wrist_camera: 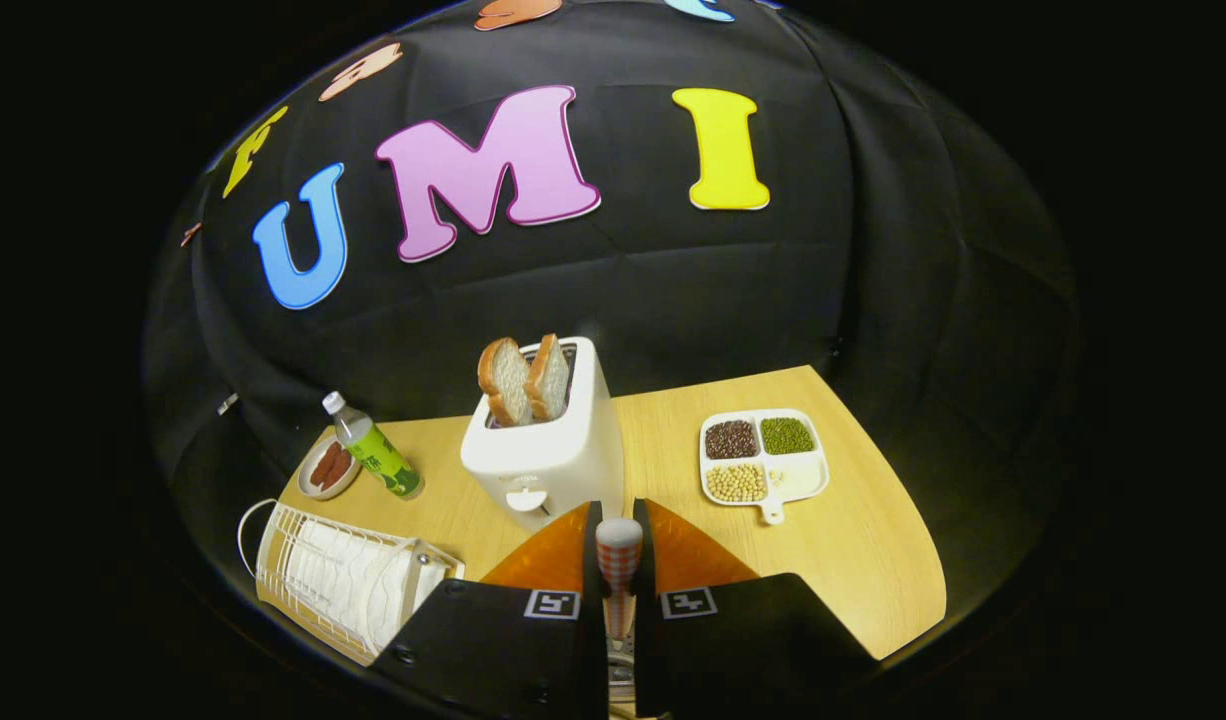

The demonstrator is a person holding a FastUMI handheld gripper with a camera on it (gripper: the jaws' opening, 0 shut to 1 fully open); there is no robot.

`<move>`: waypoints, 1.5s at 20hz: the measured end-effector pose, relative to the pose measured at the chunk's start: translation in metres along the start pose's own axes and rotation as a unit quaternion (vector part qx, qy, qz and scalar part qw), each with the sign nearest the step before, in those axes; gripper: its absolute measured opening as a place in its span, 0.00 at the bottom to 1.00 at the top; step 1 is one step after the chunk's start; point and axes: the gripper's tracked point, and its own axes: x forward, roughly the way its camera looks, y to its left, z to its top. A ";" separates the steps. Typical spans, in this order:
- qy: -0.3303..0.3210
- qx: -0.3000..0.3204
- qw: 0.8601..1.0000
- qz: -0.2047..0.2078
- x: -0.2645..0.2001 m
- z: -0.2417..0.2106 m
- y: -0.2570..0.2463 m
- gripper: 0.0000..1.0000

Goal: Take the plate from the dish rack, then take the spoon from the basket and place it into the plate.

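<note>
My jaws [619, 560] clenched on spoon [619, 548], lower centre of frame; checkered handle end stands upright between them, both fingers pressing it. Toaster [545, 440] just beyond, centre, two bread slices [523, 380] sticking up. Dish rack [338, 575] lower left on desk [873, 560], white plates stacked inside on edge. Green bottle [375, 458] left of toaster, small dish [328, 467] beside it (brown food on it). Divided tray [763, 455] of beans right of centre.
</note>
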 end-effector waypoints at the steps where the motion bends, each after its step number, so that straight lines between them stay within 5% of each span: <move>1: -0.010 0.000 1.000 -0.003 -0.010 0.010 0.003 0.14; 5: -0.038 0.012 0.999 -0.012 -0.059 0.039 0.020 0.14; 10: -0.038 0.031 0.999 -0.021 -0.117 0.023 0.038 0.14; 17: 0.014 0.057 0.997 -0.048 -0.154 -0.071 0.043 0.14; 30: 0.141 0.042 0.988 -0.045 -0.121 -0.231 0.039 0.14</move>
